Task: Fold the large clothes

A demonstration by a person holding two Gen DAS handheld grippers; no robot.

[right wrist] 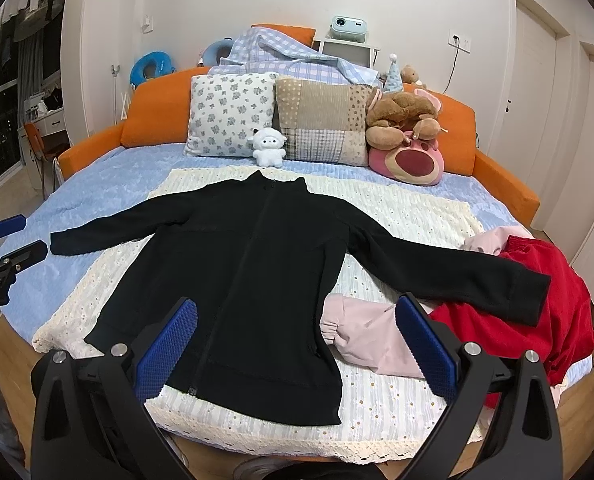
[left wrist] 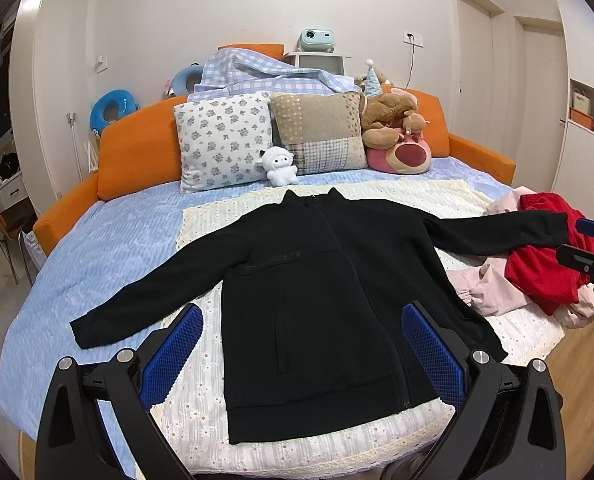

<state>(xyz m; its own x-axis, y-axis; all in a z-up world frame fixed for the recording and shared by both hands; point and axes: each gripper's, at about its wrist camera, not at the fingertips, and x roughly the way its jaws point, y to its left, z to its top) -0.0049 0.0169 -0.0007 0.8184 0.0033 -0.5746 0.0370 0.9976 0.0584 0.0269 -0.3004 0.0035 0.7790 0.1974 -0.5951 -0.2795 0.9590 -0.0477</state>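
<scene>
**Black jacket laid flat, no fold yet made**

A black zip jacket is seen spread face-up on a cream eyelet cover over the blue bedspread, collar toward the pillows and hem toward the foot of the bed. At the left, one sleeve is stretched out across the bedspread, its cuff lying well clear of the body. The left gripper is held above the hem with its blue pads spread wide and nothing between them; no cloth is touched. In the middle, the zip is closed and the front panels lie smooth. Further right, the right gripper is likewise held apart and empty over the lower hem, and it is also glimpsed at the right edge of the left wrist view. At the far right, the other sleeve is extended so that its cuff rests on a heap of red garment and pink garment, apparently awaiting their turn.

The spreading stage is judged complete; the folding itself is judged not begun. Both sleeves remain to be brought inward, the body remains to be doubled, and the heaped clothes remain to be dealt with.
</scene>
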